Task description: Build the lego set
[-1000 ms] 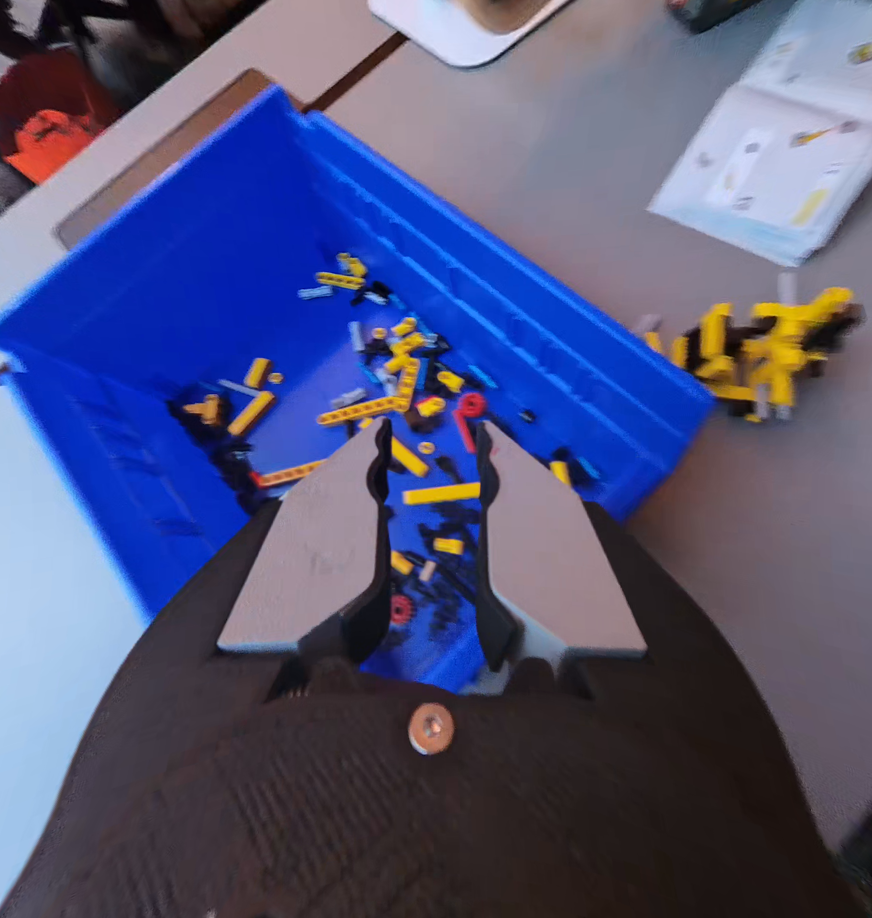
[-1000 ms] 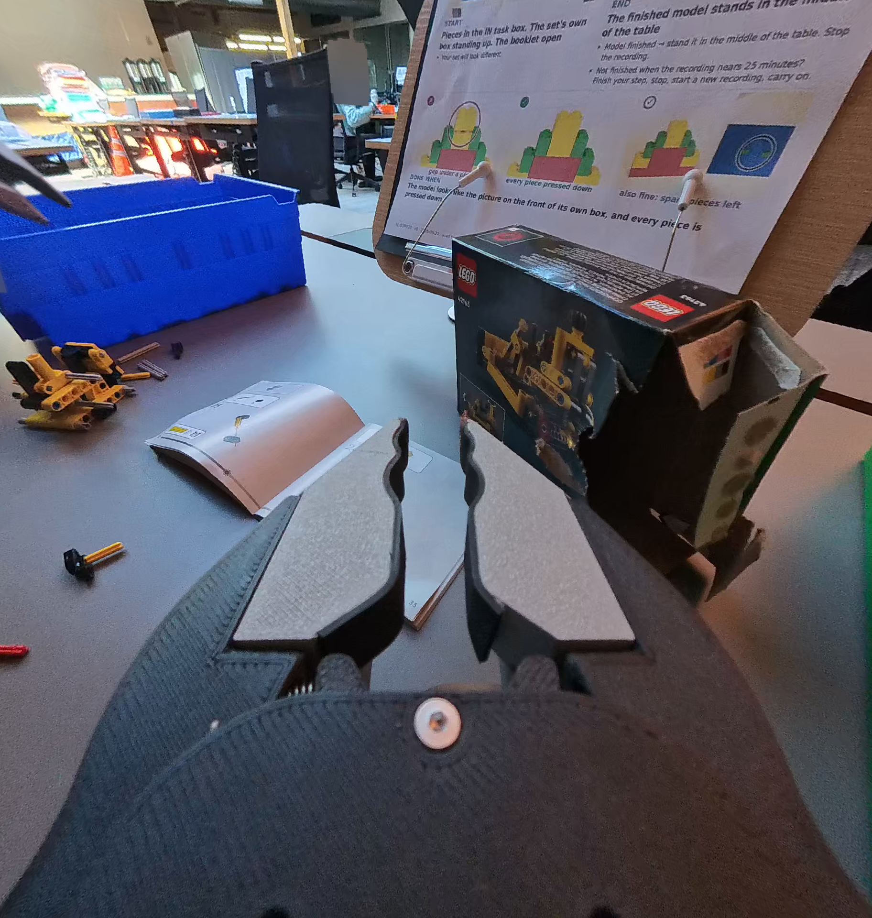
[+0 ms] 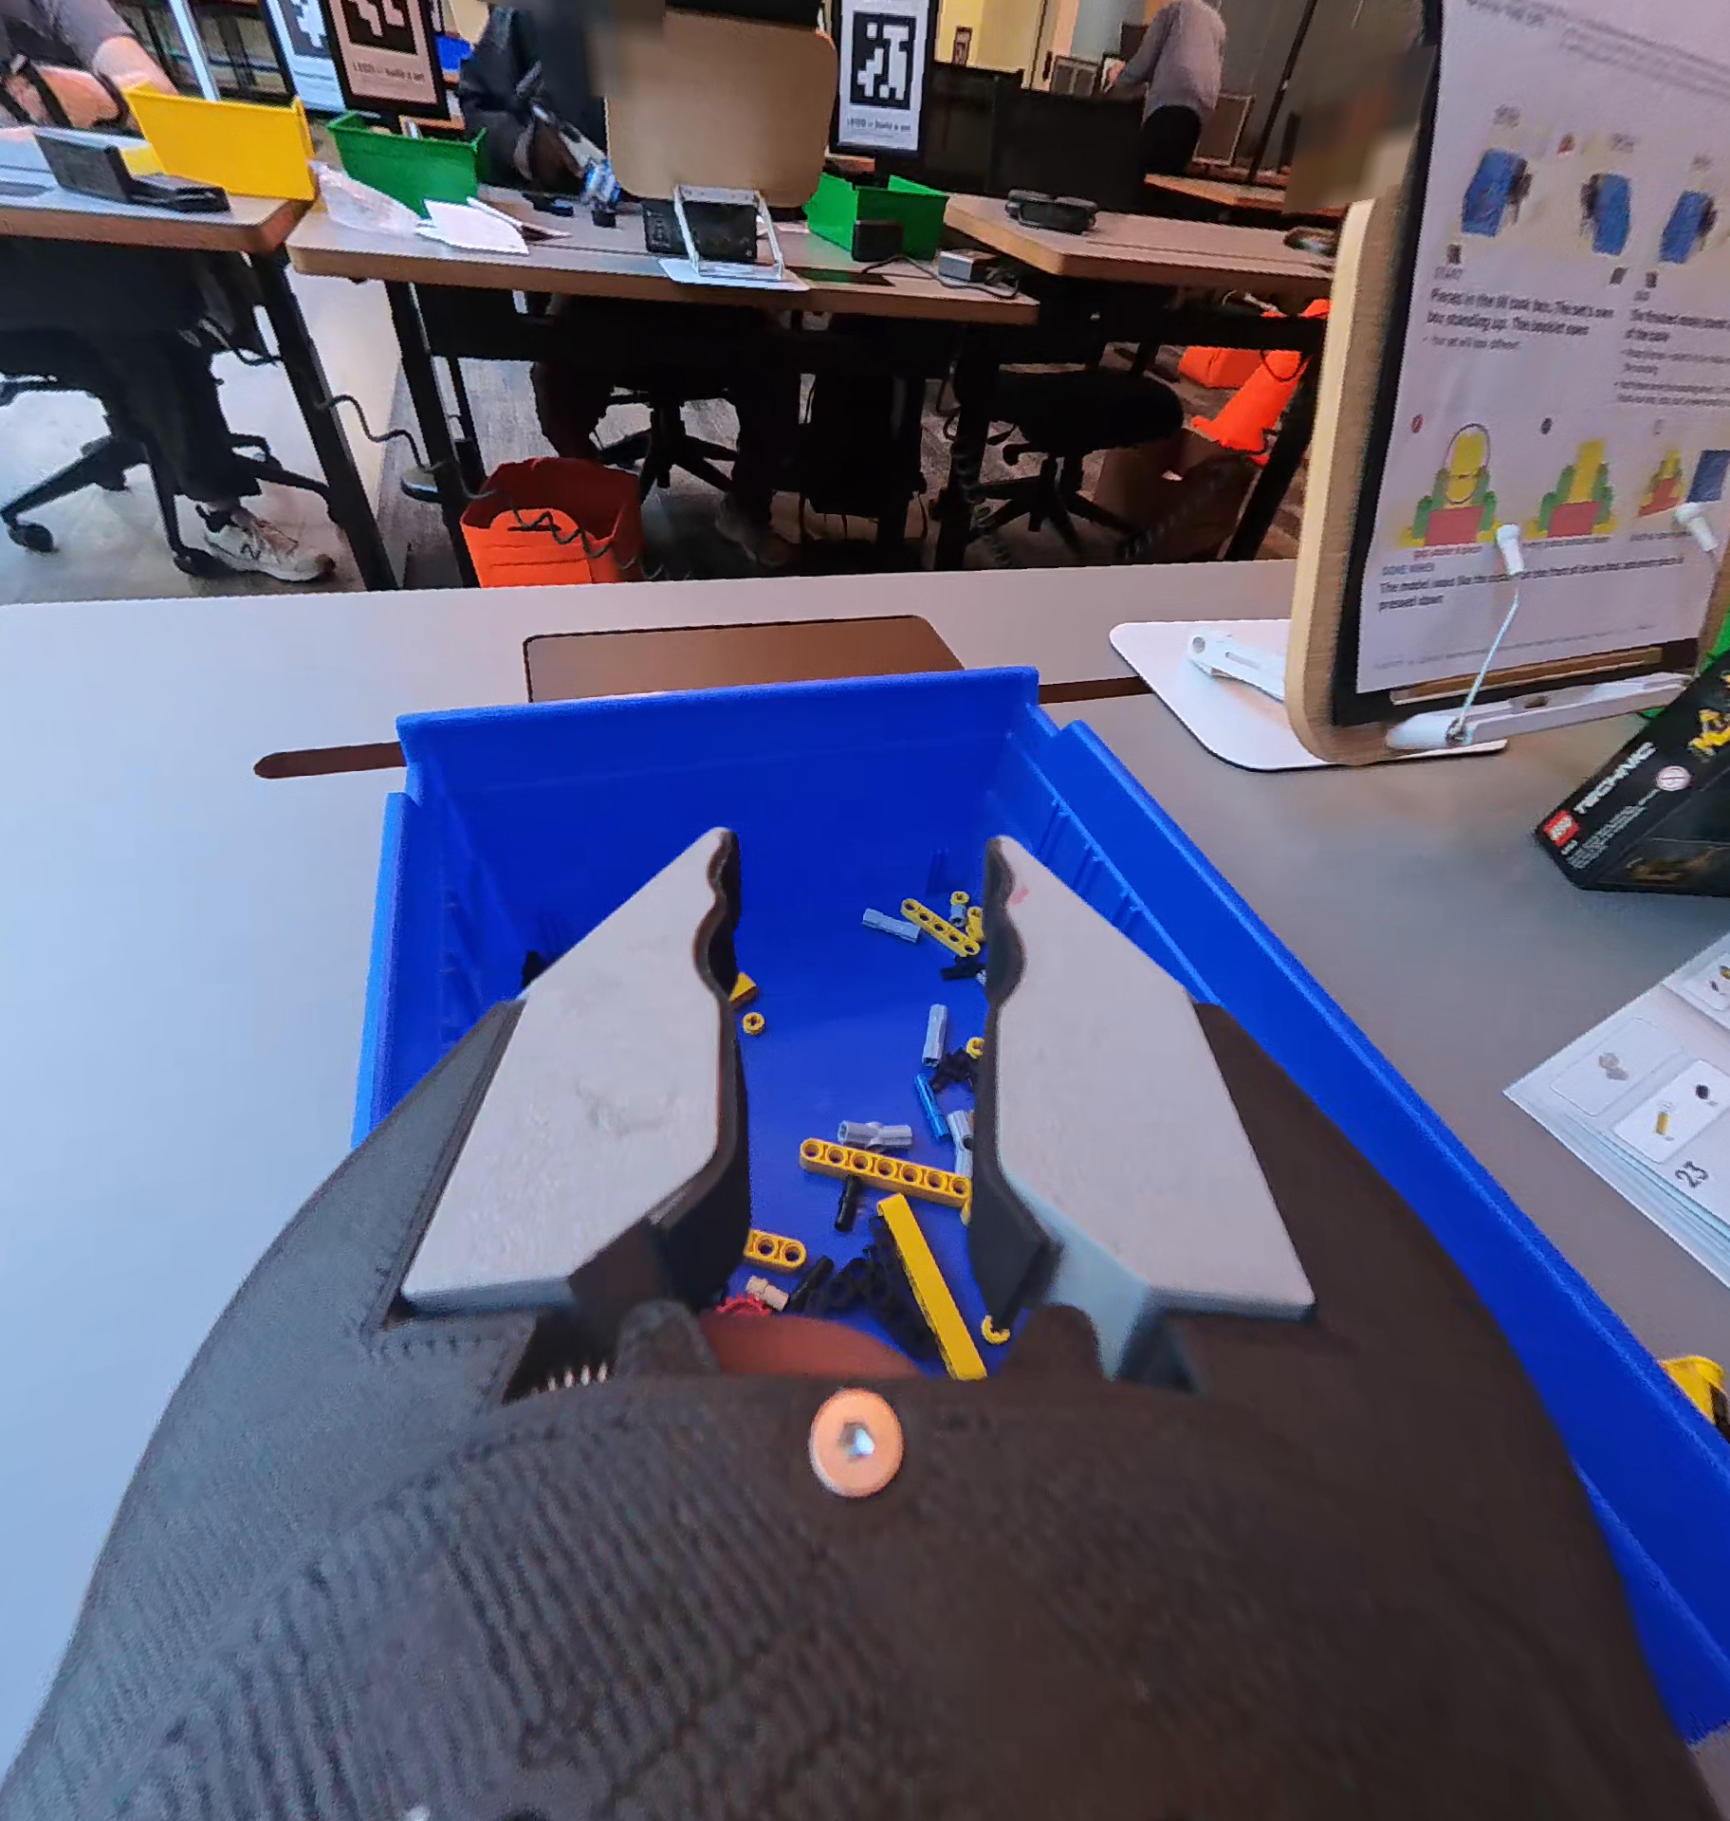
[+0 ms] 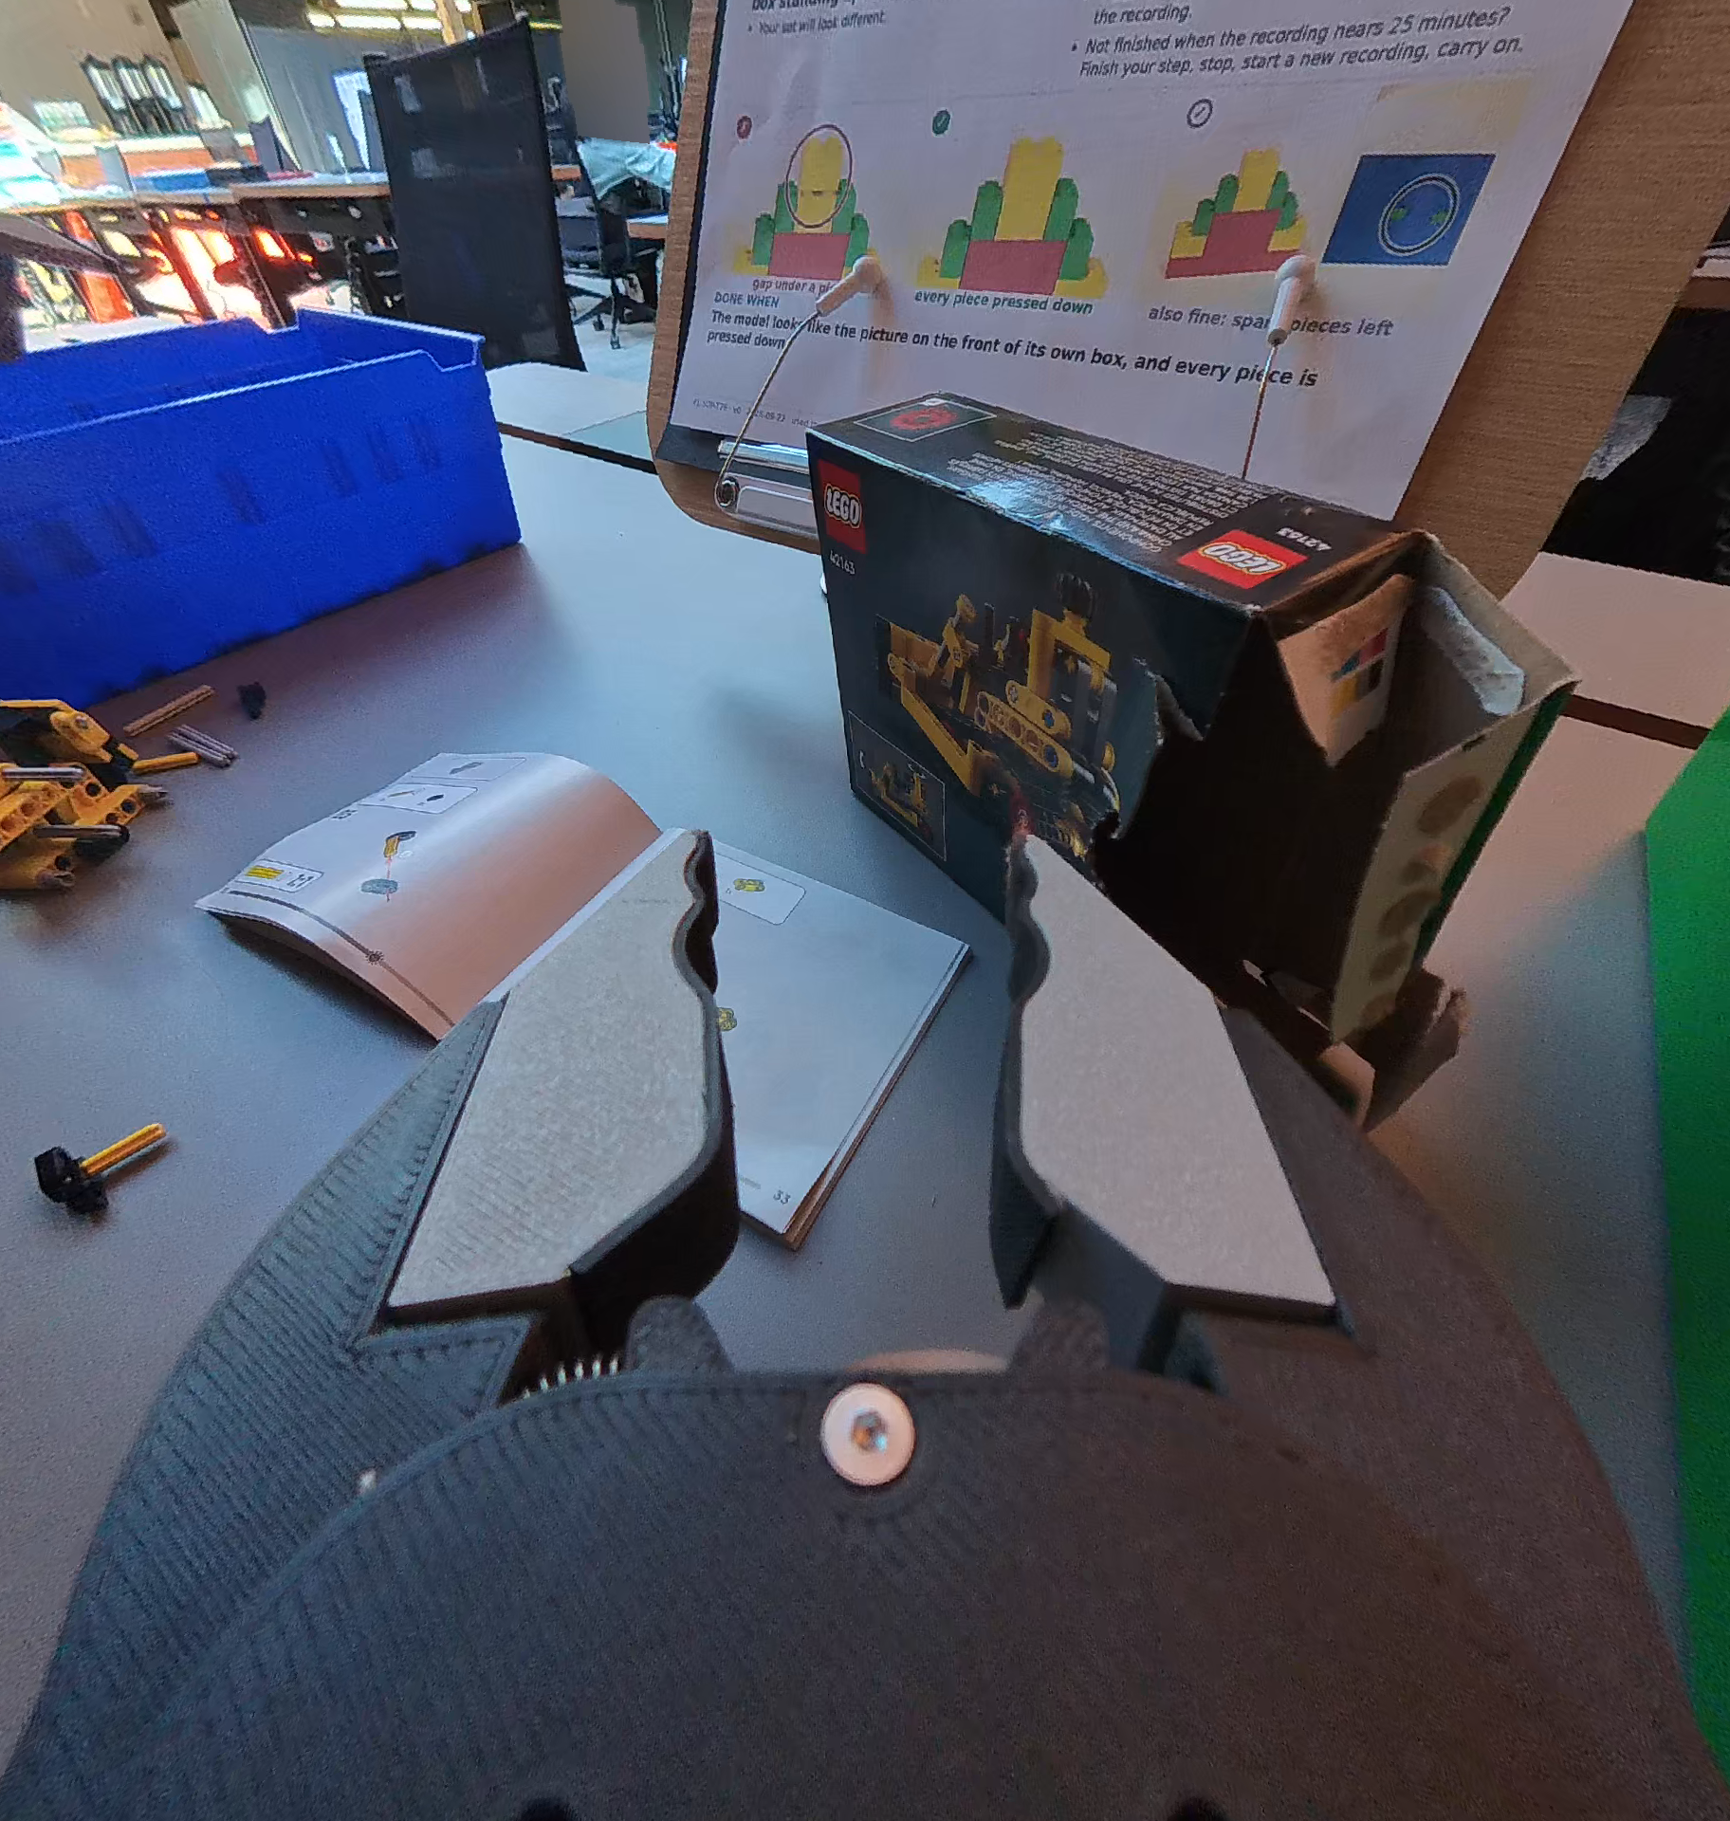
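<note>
Left wrist view: grey table point(image 3: 152, 887), perhaps an office behind; both tongs point(image 3: 856, 867) point(image 4: 861, 857) apart, empty.

Loose pieces point(image 3: 881, 1168) in the bin point(image 3: 1236, 985) — booklet point(image 4: 546, 887) before the box point(image 4: 1088, 690).

Smooth grey tabletop point(image 4: 644, 631) carries: blue plastic bin point(image 4: 221, 493), upper left; partly built yellow-and-black brick assembly point(image 4: 33, 788), left edge; open paper instruction booklet point(image 4: 506, 867), centre; dark cardboard set box point(image 4: 1088, 670) with torn end, upright, centre right; small black-and-yellow axle piece point(image 4: 92, 1163), lower left; wooden-backed sheet stand point(image 3: 1236, 709) behind the box.
</note>
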Available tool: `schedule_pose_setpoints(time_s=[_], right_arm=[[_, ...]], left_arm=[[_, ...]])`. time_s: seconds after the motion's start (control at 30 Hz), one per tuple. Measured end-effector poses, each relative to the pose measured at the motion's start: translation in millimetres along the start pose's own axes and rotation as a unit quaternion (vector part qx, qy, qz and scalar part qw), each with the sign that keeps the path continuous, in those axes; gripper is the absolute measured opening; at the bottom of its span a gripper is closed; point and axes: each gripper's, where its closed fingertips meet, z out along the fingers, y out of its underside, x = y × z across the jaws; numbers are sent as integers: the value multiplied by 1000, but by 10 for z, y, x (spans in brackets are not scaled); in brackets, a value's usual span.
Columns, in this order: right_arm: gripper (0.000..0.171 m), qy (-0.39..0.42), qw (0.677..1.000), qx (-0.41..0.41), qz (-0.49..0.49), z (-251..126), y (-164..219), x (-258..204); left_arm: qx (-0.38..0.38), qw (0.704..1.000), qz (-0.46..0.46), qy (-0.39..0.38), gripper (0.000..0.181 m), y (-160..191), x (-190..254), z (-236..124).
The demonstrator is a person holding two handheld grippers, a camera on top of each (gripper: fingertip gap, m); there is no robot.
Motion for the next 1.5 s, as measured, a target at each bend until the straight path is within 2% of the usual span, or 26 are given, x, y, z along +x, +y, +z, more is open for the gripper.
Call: schedule_pose_setpoints(time_s=[0.13,0.23,0.37,0.8,1.5], right_arm=[[54,2,1000,3,-2,-5,-7,1],[54,2,1000,3,-4,-6,-6,-2],[54,-1,1000,2,-7,-5,-5,-15],[54,-5,1000,-3,-6,8,8,-23],[51,-7,1000,-6,-7,11,14,-33]], left_arm=[[40,997,-39,-49,47,-167,-190,-80],[101,989,-104,-26,45,-384,-249,-250],[128,983,-125,-31,48,-452,-372,-351],[99,992,-77,-27,46,-342,-275,-264],[98,992,-71,-24,42,-320,-254,-253]])
